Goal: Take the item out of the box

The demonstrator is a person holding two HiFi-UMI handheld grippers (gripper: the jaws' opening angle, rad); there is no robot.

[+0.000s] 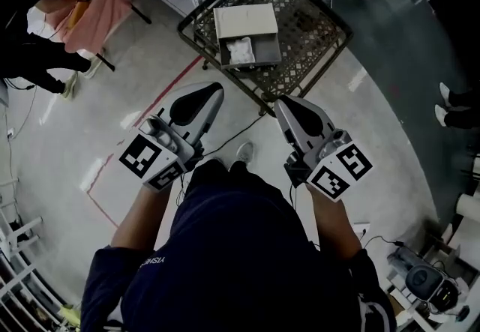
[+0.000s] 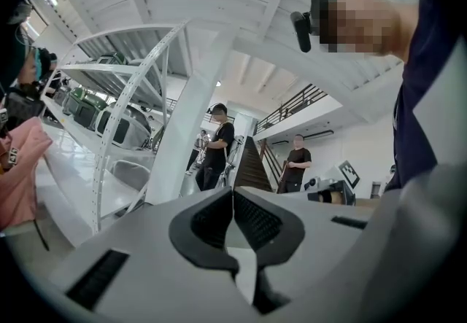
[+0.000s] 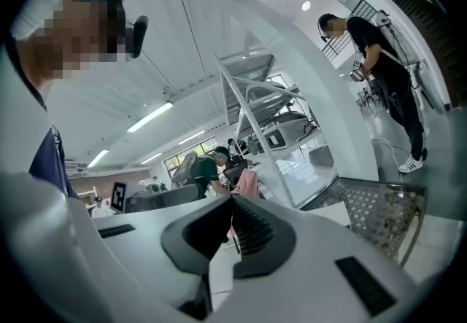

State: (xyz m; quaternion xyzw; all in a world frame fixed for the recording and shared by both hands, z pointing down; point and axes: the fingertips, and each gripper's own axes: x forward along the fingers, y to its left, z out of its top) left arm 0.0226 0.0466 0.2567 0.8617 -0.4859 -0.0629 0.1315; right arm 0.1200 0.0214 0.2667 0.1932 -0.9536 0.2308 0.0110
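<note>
Beyond the person's feet, on the far side of the pale floor, stands a dark mesh table, turned so one corner points back toward the person.

Both grippers are held near the body, short of the table's near edge, and point toward it. The left gripper has its jaws pressed together with nothing between them, as its own view shows. The right gripper is likewise closed and empty.

On the left part of the table sits the box. Its cream top is at the far end and an open grey compartment at the near end, so its long axis runs roughly near to far. The item, a small crumpled white thing, lies in the left part of that open compartment, not yet lifted out.

From the left gripper the item lies farther off and slightly right. From the right gripper it lies farther off and clearly left. The left gripper looks the nearer of the two, though either would have to open before reaching in.
</note>
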